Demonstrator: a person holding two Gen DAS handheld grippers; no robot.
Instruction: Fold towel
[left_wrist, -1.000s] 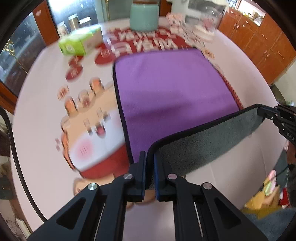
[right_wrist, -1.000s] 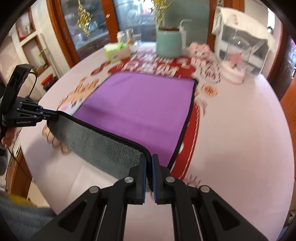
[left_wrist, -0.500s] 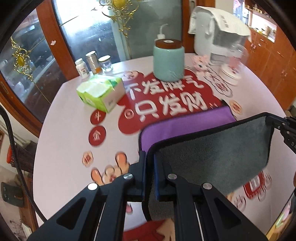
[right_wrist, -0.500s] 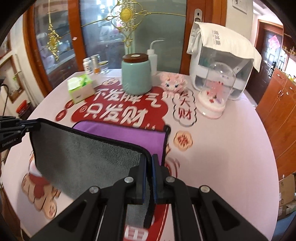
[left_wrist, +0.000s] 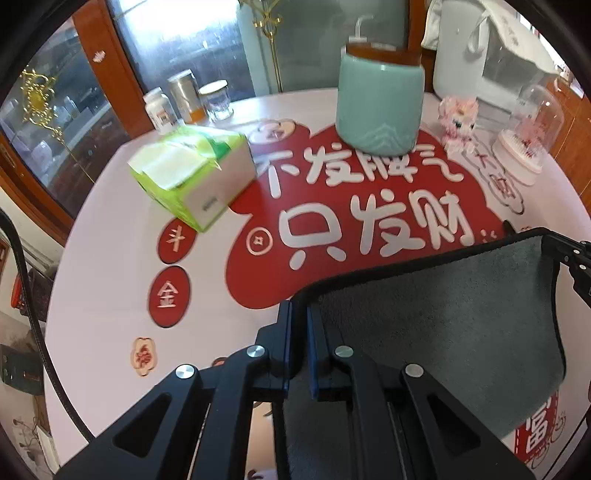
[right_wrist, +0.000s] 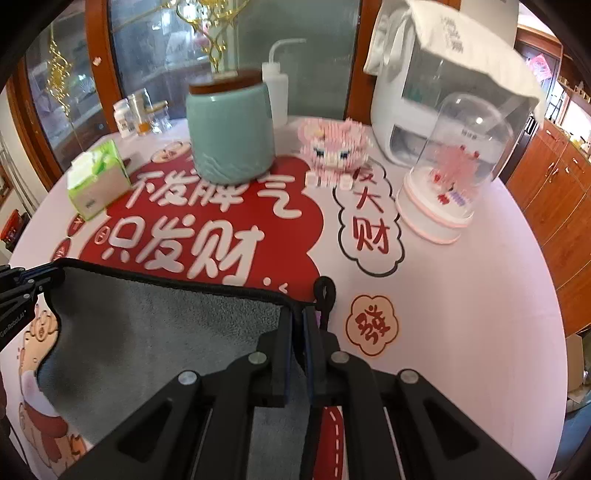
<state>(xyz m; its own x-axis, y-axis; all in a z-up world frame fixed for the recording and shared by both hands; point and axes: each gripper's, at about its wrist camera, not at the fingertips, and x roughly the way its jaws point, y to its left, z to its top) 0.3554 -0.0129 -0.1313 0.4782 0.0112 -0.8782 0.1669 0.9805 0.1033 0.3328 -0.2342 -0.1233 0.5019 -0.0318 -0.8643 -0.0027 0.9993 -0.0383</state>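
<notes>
The towel (left_wrist: 443, 325) shows its grey underside with a black hem; its purple face is hidden. My left gripper (left_wrist: 298, 314) is shut on the towel's left corner. My right gripper (right_wrist: 298, 317) is shut on the right corner, and the towel's grey side (right_wrist: 155, 339) stretches between them above the table. The right gripper also shows at the right edge of the left wrist view (left_wrist: 576, 266), and the left gripper at the left edge of the right wrist view (right_wrist: 22, 291). The towel's hanging loop (right_wrist: 324, 291) sticks out by my right fingers.
On the round pink table (left_wrist: 110, 258) stand a green tissue box (left_wrist: 192, 173), a teal jar (left_wrist: 380, 107), a pink toy (right_wrist: 334, 147), a glass dome (right_wrist: 450, 173), a white appliance (right_wrist: 424, 81) and small jars (left_wrist: 184, 99) at the far rim.
Both grippers carried the held edge forward over the towel toward the far side. The purple face, seen earlier, is now covered by the grey side.
</notes>
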